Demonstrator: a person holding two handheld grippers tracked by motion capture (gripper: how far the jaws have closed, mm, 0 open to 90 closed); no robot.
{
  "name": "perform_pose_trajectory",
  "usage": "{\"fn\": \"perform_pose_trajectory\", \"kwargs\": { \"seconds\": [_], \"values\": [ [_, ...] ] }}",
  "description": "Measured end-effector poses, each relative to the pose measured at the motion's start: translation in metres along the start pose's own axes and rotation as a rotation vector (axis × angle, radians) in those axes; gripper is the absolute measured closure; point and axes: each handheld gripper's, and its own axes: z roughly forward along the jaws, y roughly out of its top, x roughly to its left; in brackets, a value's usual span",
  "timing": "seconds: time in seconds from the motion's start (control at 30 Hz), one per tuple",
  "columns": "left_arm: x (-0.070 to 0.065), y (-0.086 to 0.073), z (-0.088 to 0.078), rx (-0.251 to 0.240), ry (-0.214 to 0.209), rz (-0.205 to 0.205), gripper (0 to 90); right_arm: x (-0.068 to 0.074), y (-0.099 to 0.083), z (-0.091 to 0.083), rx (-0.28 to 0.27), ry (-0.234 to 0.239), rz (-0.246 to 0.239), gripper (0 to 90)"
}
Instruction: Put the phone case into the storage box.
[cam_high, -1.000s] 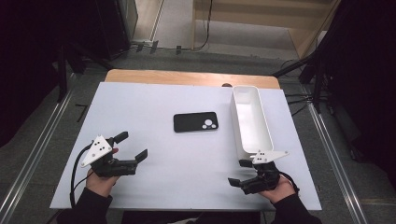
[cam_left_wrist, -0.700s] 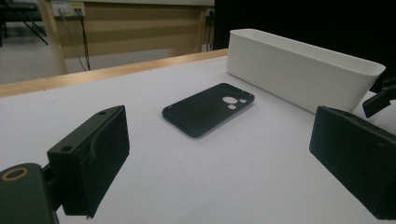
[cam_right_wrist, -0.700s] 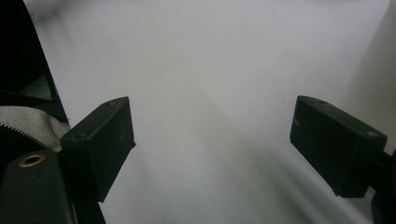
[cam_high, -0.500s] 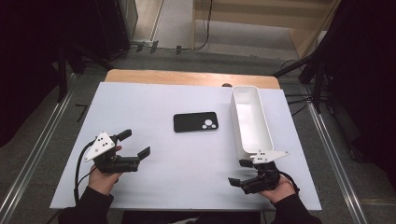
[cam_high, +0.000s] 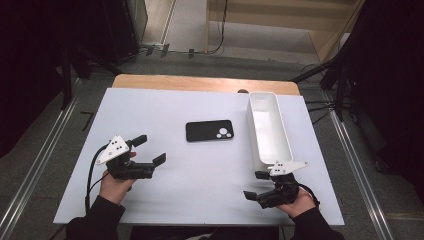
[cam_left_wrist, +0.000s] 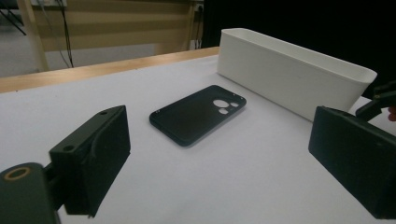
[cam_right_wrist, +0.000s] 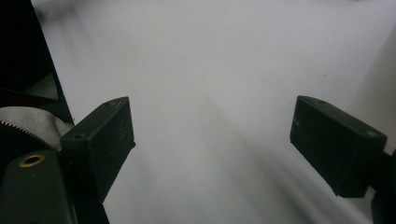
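Left gripper (cam_high: 148, 150): jaws wide, empty, aimed at the phone case (cam_high: 210, 131); we judge the approach step in hand. Right gripper (cam_high: 257, 185): jaws wide, empty, low at the near edge of the surface (cam_high: 200, 185). Phone case: flat at mid-surface, just left of the white bin (cam_high: 268, 131), apart from it. Next move, in our judgement: advance, lower, straddle one edge. Left gripper view shows the case's camera cut-outs (cam_left_wrist: 223, 104) close up, which the high view renders small; high view places both grippers.

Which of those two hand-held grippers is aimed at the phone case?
The left gripper: its open jaws face the black phone case. The right gripper faces bare table.
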Motion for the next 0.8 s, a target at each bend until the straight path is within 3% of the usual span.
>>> {"fn": "perform_pose_trajectory", "kwargs": {
  "seconds": [0.2, 0.33, 0.63, 0.8],
  "values": [
    [0.004, 0.004, 0.013, -0.003, 0.008, -0.003, 6.7, -0.001, 0.0, 0.0, -0.001, 0.004, -0.004, 12.3],
    [0.003, 0.008, 0.019, 0.004, 0.012, 0.029, 6.8, -0.001, 0.0, 0.0, -0.002, 0.007, 0.005, 12.3],
    [0.003, 0.017, 0.034, -0.004, -0.028, 0.014, 6.8, -0.001, 0.0, -0.001, -0.008, 0.003, 0.005, 12.3],
    [0.002, 0.021, 0.043, 0.007, -0.031, 0.029, 6.8, -0.001, 0.0, -0.001, -0.01, 0.004, 0.007, 12.3]
  ]
}}
